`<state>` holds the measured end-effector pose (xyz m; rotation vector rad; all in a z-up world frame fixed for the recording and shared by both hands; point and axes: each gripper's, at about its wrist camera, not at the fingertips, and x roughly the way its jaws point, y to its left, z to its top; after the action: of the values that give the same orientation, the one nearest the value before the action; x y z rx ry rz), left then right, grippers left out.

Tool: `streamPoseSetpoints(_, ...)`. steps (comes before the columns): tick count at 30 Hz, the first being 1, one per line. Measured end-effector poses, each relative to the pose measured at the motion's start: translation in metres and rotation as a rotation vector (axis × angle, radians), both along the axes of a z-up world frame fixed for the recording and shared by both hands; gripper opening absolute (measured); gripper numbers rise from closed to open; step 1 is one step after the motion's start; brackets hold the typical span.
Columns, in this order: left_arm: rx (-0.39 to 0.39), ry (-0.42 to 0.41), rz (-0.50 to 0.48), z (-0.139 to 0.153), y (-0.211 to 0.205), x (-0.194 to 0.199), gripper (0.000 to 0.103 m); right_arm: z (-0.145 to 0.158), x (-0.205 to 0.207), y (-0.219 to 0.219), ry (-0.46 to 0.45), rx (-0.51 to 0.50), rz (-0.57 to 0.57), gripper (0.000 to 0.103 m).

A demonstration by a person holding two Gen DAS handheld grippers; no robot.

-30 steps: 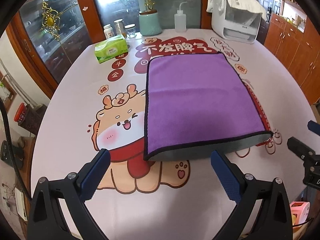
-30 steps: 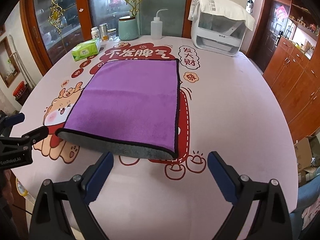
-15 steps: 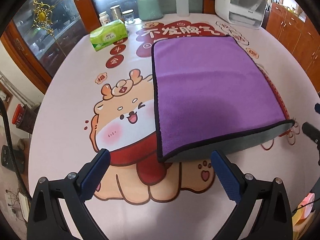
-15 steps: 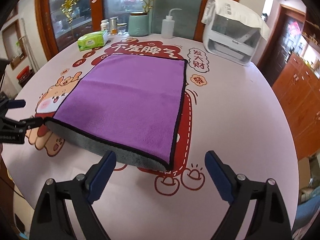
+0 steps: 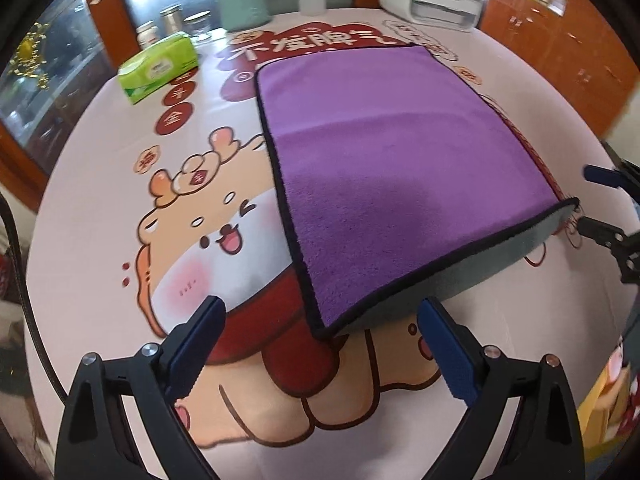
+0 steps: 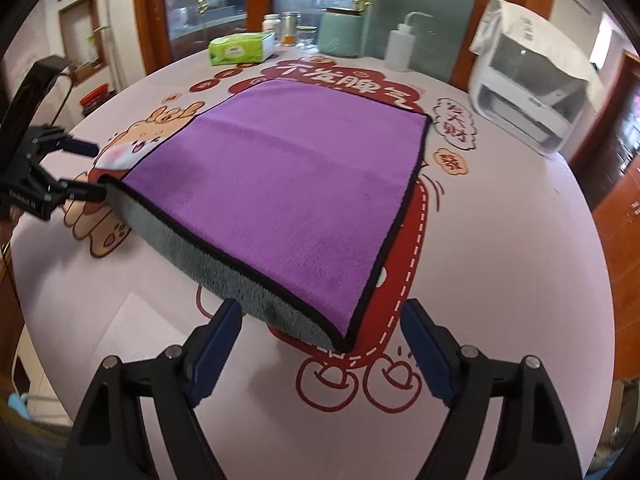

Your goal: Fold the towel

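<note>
While the folded purple microfibre towel with black trim (image 5: 400, 168) lies flat, the left gripper (image 5: 320, 328) and right gripper (image 6: 320, 320), jaws wide and empty, flank its near corners.

The towel (image 5: 400, 184) is soft, matt cloth: a short fuzzy purple pile on top, a shaggier grey pile on its underside (image 6: 224, 268), and a stitched black binding along the edges. The tablecloth (image 5: 100, 208) under it looks smooth with a slight sheen, its cartoon print flat. Both the left gripper (image 5: 322, 342) and the right gripper (image 6: 320, 344) have matt black plastic arms, small shiny metal screw heads, and blue finger pads (image 5: 448, 352) ribbed like rubber. At 11 o'clock the tissue pack (image 5: 160, 66) is glossy green wrapping. At 1 o'clock the white appliance (image 6: 532, 96) is smooth, shiny plastic. The cabinets (image 5: 560, 52) behind show polished reddish wood.
</note>
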<state>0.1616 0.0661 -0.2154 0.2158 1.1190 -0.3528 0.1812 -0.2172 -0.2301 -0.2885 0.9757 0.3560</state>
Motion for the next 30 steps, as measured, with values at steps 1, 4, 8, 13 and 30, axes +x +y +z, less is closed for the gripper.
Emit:
streamPoseSetpoints(1,-0.006,0.001,-0.010,0.000,0.000,0.001,0.095,-0.001,0.001,-0.001,0.005,0.006,0.014,0.081)
streamPoseSetpoints(4,-0.020,0.014,-0.051,-0.002,0.000,0.004,0.090,-0.005,0.006,-0.001,0.025,0.012,0.045,0.075)
streamPoseSetpoints(8,-0.017,0.033,-0.114,-0.006,-0.007,0.006,0.079,-0.009,0.009,-0.001,0.047,0.013,0.074,0.064)
streamPoseSetpoints(13,-0.018,0.040,-0.175,-0.006,-0.017,0.003,0.076,-0.010,0.009,0.001,0.068,0.018,0.111,0.054)
streamPoseSetpoints(30,-0.024,0.110,-0.197,-0.015,-0.016,0.011,0.053,-0.014,0.009,-0.002,0.112,0.024,0.158,0.023)
